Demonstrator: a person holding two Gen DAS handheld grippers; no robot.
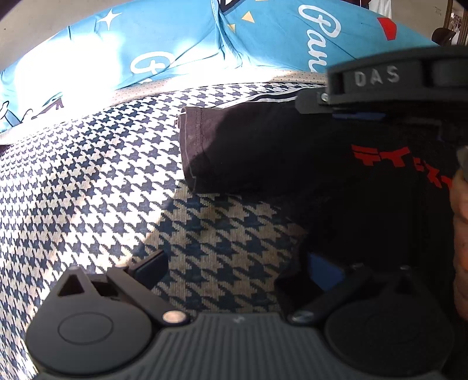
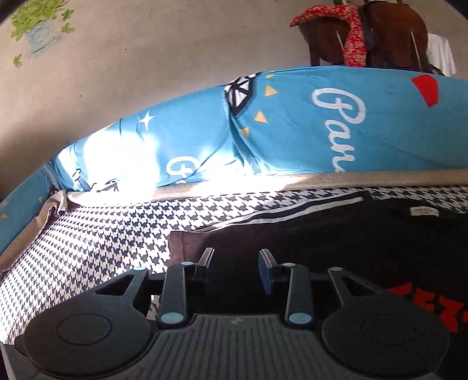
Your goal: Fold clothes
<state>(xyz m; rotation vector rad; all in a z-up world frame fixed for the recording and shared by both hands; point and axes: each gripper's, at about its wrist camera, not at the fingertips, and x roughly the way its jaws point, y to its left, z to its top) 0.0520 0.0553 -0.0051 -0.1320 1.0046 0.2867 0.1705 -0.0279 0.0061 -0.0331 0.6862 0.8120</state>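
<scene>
Shirt (image 1: 263, 152) sleeve shows leftward; right hand-held gripper (image 2: 235, 263) and left hand-held gripper (image 1: 231, 271) gape apart.

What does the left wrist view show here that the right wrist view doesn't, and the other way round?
Only the left wrist view shows the other gripper's body, marked DAS, and the left gripper open wide above the checked cover. Only the right wrist view shows the right gripper, open over the black shirt's sleeve, plus the neck label, a plant picture on the wall and brown furniture draped in red floral cloth. Both show the black shirt with red print, the checked cover and the blue pillow.
</scene>
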